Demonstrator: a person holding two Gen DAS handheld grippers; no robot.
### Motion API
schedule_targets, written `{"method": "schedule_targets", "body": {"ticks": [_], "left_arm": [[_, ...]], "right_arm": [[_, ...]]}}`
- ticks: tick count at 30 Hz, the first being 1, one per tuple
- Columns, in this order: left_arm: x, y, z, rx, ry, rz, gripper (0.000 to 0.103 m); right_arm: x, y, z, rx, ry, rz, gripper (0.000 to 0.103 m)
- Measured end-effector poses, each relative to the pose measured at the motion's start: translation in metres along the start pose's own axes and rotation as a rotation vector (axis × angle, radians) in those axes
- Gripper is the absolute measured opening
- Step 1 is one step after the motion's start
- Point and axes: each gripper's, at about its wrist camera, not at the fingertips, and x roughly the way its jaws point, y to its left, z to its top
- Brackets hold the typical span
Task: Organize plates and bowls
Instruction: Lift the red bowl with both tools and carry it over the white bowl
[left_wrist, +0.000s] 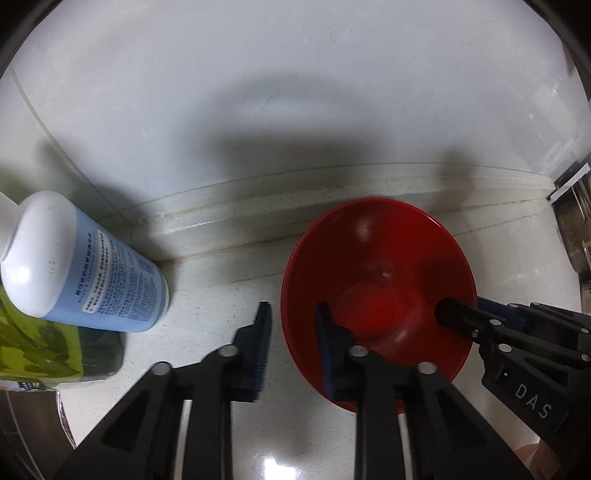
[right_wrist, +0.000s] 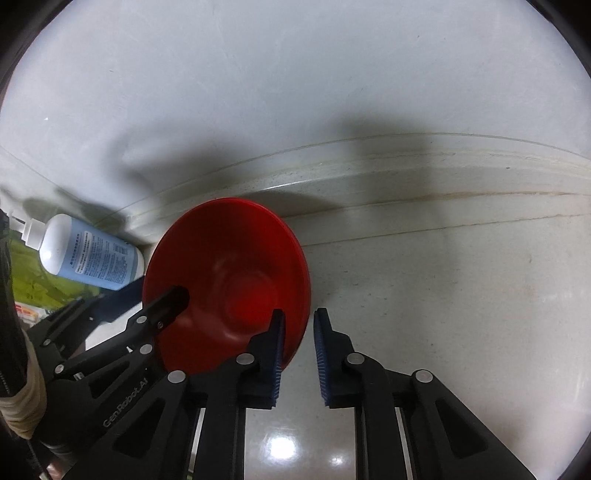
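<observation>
bowl (left_wrist: 376, 291): light, stiff, glossy and slippery; grip the rim
left gripper (left_wrist: 293, 317): fingers spread astride rim
right gripper (right_wrist: 299, 325): fingers spread astride opposite rim

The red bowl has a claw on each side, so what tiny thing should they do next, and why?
Probably close both. The left gripper and right gripper each straddle the rim of the red bowl, one finger inside and one outside, jaws open. Pinching would secure the bowl before lifting it off the counter.
</observation>
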Motion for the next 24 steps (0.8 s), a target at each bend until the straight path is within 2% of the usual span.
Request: {"method": "schedule_targets", "body": {"ticks": [3,15,24], "left_arm": [[0.001,-0.002,0.000,0.002,0.006,-0.001,0.016],[-0.025,0.002,-0.013,-0.018,-0.036,-0.010,0.015],[-0.055,0.000,-0.032,-0.027,-0.089,-0.047,0.015]], "right_arm": [[0.000,0.002,0.000,-0.001,-0.001,0.001,0.014],[-0.005,-0.001,-0.003,0.015,-0.007,0.006,0.013],[-0.047,0.000,-0.024,-0.018,-0.089,-0.026,0.013]]}}
